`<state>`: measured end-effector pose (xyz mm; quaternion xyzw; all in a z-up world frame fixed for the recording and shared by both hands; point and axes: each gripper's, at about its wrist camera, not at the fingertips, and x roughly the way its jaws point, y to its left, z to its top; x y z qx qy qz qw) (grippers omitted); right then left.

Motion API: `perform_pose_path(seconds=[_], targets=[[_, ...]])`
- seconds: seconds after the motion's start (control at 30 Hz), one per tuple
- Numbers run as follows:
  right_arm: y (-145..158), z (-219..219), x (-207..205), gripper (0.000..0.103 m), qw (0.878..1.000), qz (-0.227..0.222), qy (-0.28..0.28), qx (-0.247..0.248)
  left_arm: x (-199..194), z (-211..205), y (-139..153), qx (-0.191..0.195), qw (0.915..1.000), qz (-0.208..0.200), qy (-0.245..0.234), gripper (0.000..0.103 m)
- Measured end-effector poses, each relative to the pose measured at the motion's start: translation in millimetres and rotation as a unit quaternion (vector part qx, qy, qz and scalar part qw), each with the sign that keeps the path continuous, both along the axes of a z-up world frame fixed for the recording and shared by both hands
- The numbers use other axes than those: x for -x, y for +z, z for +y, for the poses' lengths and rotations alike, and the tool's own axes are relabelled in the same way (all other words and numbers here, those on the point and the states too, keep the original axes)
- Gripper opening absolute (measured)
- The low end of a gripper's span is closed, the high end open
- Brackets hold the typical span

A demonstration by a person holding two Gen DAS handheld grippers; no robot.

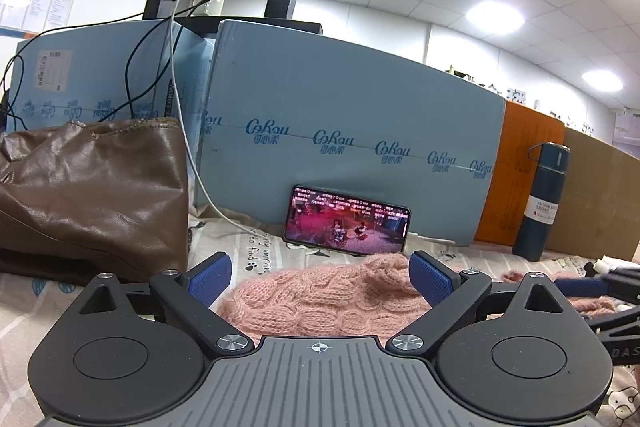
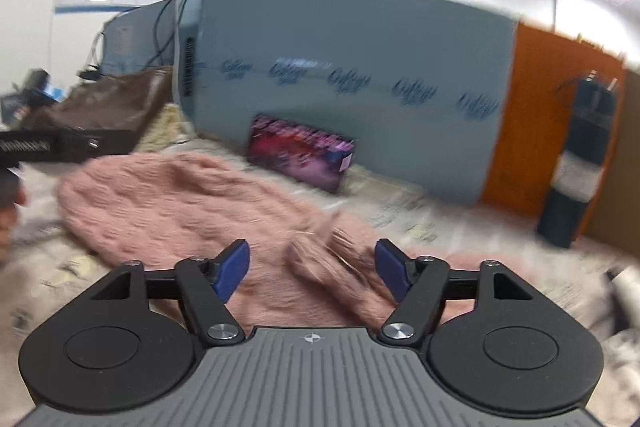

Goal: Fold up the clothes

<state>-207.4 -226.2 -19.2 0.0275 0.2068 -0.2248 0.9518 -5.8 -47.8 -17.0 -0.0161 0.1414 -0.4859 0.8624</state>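
A pink cable-knit sweater [image 1: 320, 303] lies bunched on a printed cloth. My left gripper [image 1: 320, 277] hovers low over its near edge, blue pads wide apart and gripping nothing, so it is open. In the blurred right wrist view the sweater [image 2: 168, 203] spreads out to the left, and a raised flap of it [image 2: 320, 251] stands between the pads of my right gripper [image 2: 312, 267]. Those pads stand apart from the knit, so the right gripper is open. The right gripper [image 1: 600, 287] also shows at the far right of the left wrist view. The left gripper [image 2: 60, 145] shows at the left of the right wrist view.
A brown leather bag [image 1: 92, 187] sits at the left. A lit phone [image 1: 346, 223] leans on big blue cartons [image 1: 352, 115] at the back, with a white cable [image 1: 188, 131] running down to it. A dark blue flask [image 1: 542, 203] stands right, before orange and brown cardboard [image 1: 520, 179].
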Motion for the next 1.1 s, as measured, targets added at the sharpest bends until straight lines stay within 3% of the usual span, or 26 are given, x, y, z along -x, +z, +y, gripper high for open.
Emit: perform_pose_path(seconds=[0.1, 0.17, 0.37, 0.6, 0.87, 1.1], targets=[[-6.6, -16.8, -8.8, 0.073, 0.996, 0.012, -0.003, -0.088, -1.1, 0.3, -0.2, 0.000, 1.0000, 0.002, 0.001, 0.098], [-11.1, -24.9, -8.1, 0.073, 0.993, 0.002, -0.014, -0.118, -1.7, 0.5, -0.5, 0.001, 1.0000, 0.004, 0.003, 0.098], [11.3, -26.8, 22.6, 0.077, 0.987, -0.083, -0.007, -0.140, -2.5, 1.6, -0.9, 0.003, 1.0000, 0.006, 0.004, 0.098], [24.0, -45.7, 64.1, 0.081, 0.976, -0.138, -0.097, -0.139, -1.2, 1.3, -0.5, 0.003, 1.0000, 0.003, 0.001, 0.098], [1.5, -76.1, 95.0, 0.082, 0.948, -0.134, -0.232, -0.175, -1.0, 0.9, -0.8, 0.002, 1.0000, 0.003, 0.002, 0.098], [-14.0, -87.8, 100.5, 0.083, 0.932, -0.126, -0.262, -0.219, -1.9, 0.9, -1.4, 0.001, 1.0000, 0.003, 0.001, 0.098]])
